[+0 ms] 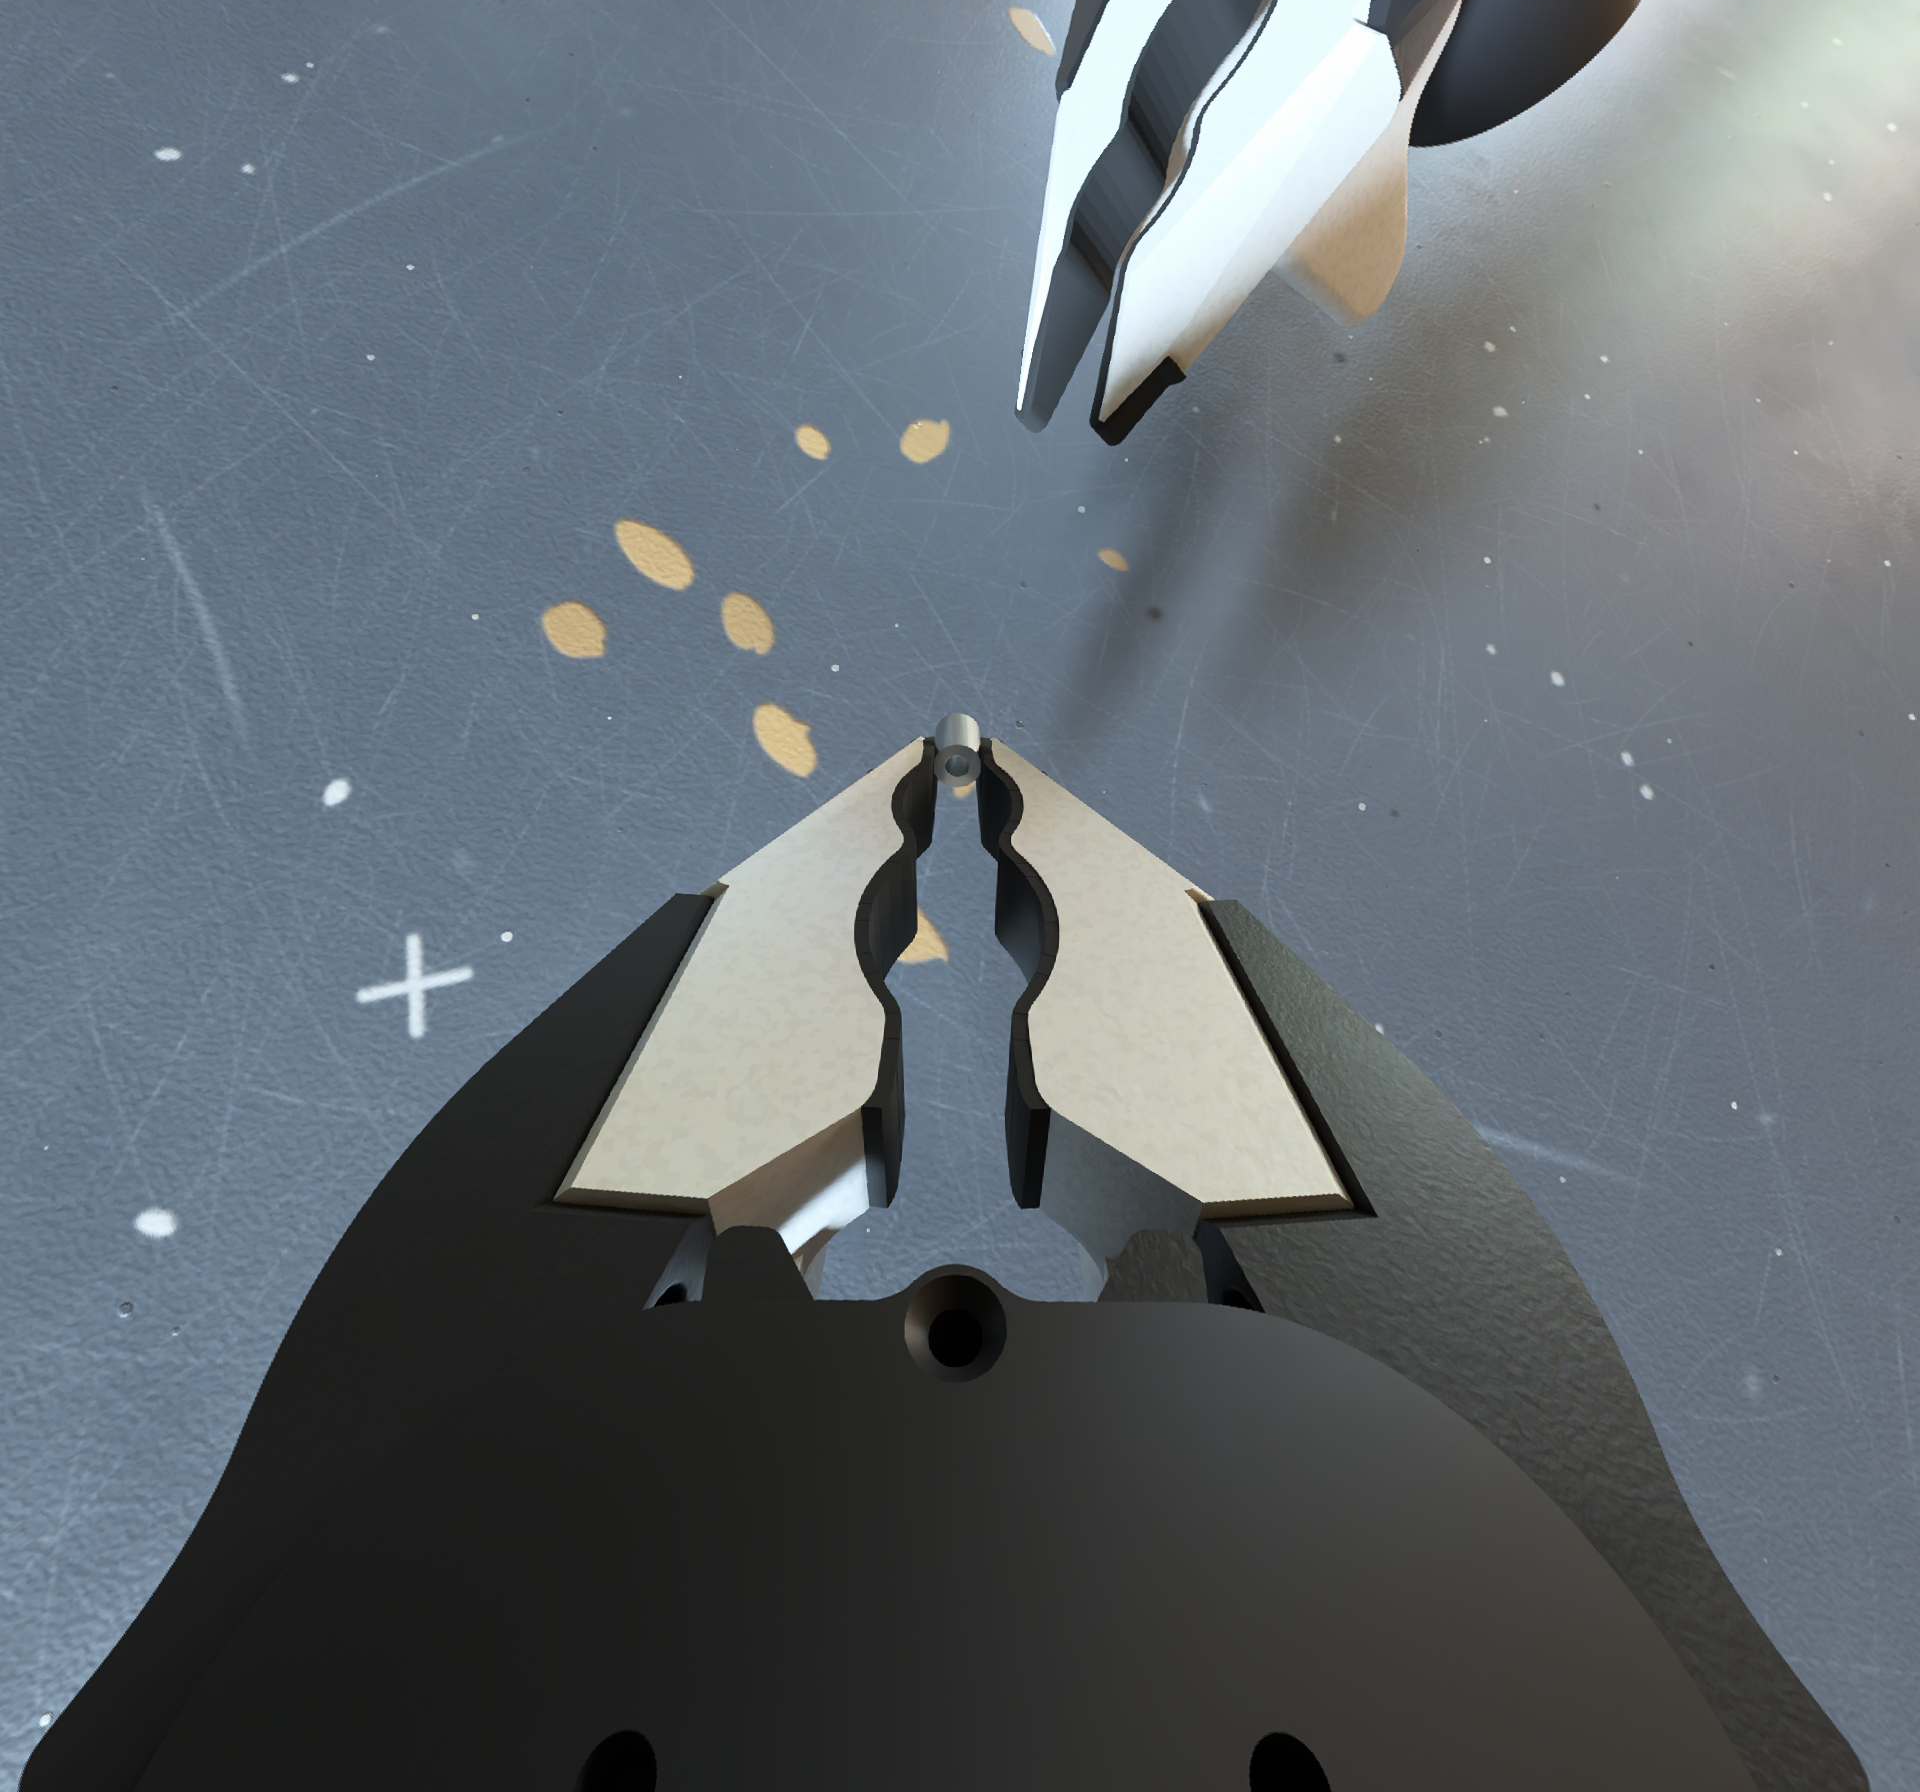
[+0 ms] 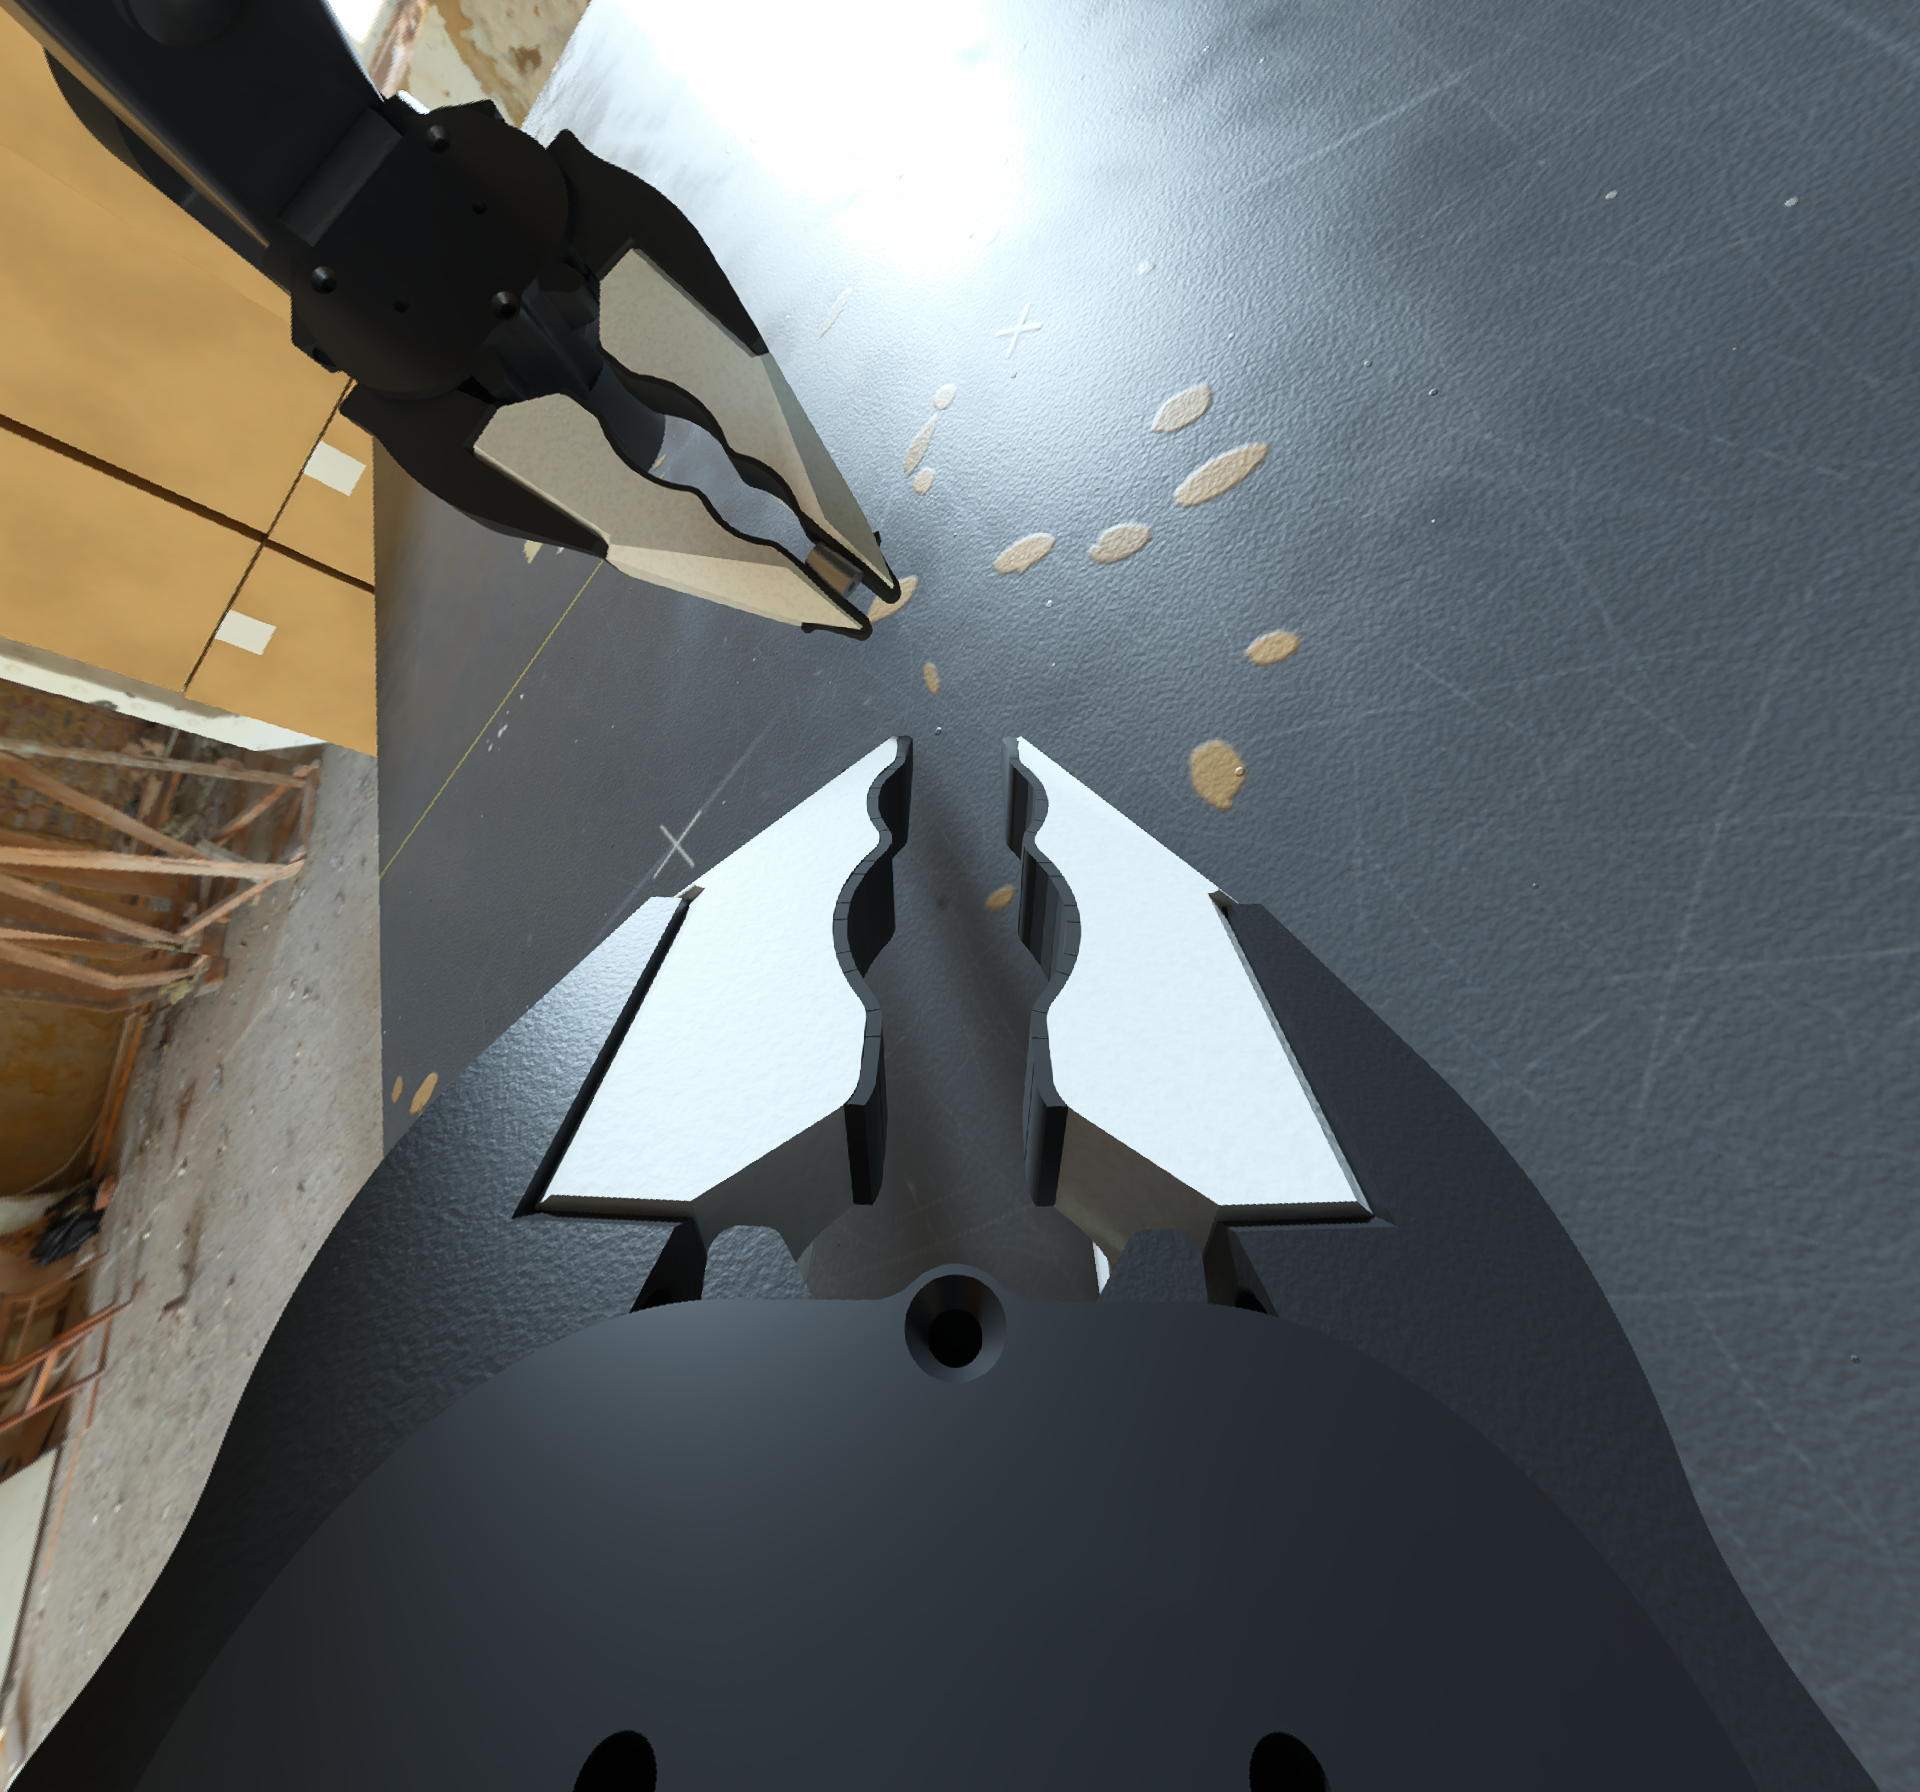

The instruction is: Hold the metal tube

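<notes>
So the left gripper (image 1: 957, 755) is already pinching the tiny grey metal tube (image 1: 956, 763) right at the very tips of its tan-padded fingers; in the left wrist view you look straight down the bore of the tube, and in the right wrist view you can see the same little cylinder (image 2: 831, 566) clamped crosswise between the tips. It sits low over the scratched dark grey tabletop (image 1: 312, 392) with the tan paint splotches (image 1: 652, 555) on it; I can't tell if the tube is touching the surface or just above it. The right gripper (image 2: 958, 755) is holding nothing, its white-padded fingers spread a little with only tabletop showing between them, and it hangs nearby, clear of the tube. My read: the grab is done and we're in the holding part. The grip is super shallow though, only the fingertips, so the next move probably calls for keeping steady squeeze and no sudden tilting, or that tube could pop out.
</notes>
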